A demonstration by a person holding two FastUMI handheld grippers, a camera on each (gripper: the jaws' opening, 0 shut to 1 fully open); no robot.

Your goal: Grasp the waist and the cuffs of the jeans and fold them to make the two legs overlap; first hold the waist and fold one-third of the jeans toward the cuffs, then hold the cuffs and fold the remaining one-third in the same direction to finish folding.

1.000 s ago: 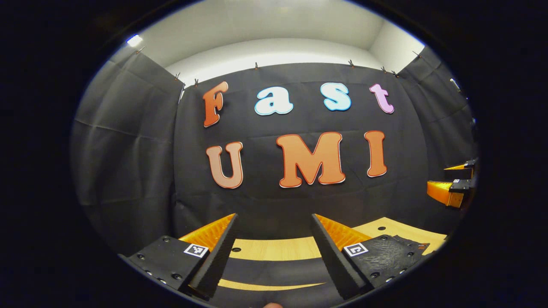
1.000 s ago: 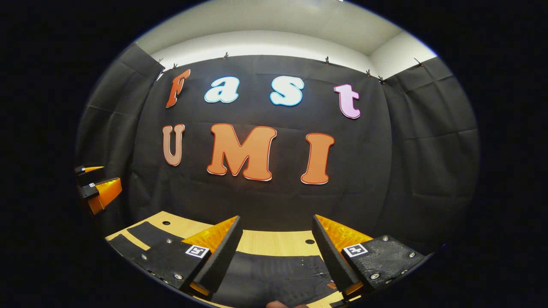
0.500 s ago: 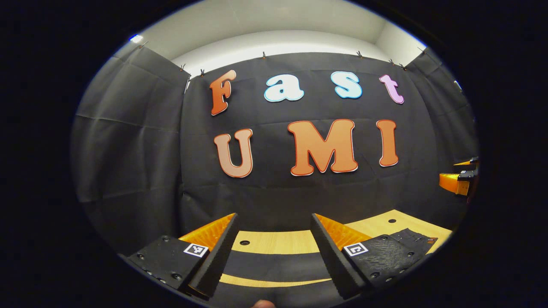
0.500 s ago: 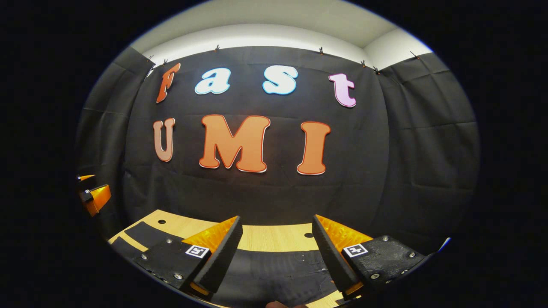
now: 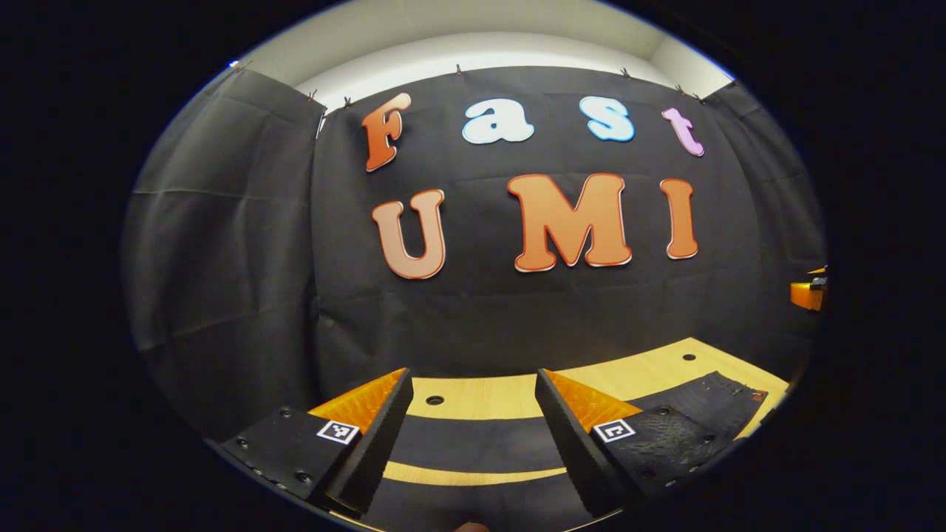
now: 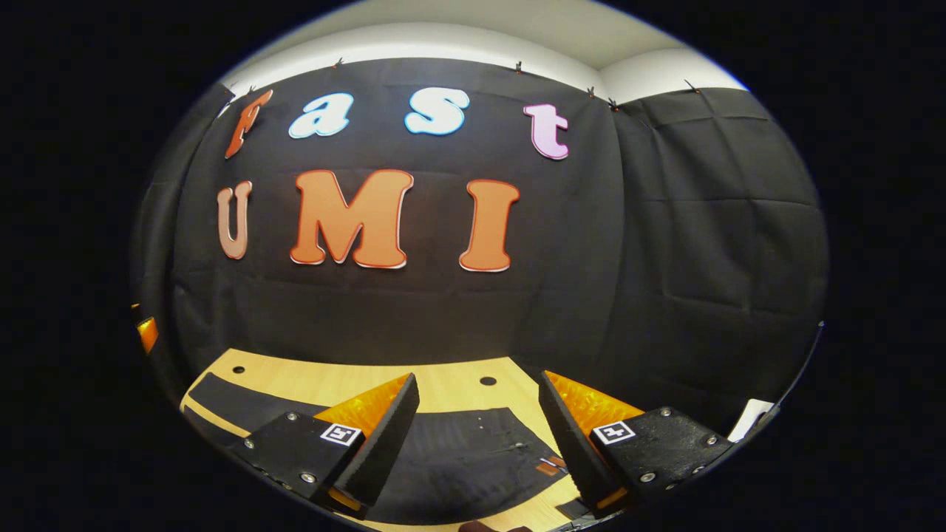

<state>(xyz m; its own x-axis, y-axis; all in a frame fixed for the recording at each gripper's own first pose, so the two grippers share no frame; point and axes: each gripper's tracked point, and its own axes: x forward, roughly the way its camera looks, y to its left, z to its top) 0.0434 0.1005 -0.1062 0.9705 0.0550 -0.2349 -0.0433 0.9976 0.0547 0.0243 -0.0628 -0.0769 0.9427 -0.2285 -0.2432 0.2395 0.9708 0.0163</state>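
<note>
Right gripper view: dark denim jeans [image 6: 473, 462] lie flat on the pale wooden worktop [image 6: 332, 380], waist near its right edge. Right claw [image 6: 477, 436] and left claw [image 5: 469, 436]: both wide open, empty, above the cloth. Likely soft, limp, fairly heavy; pinch waistband and cuffs.

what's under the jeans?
The jeans lie flat on a light wooden table with round holes; a strip of it shows between the two legs. Whatever lies beneath the fabric is covered.
</note>
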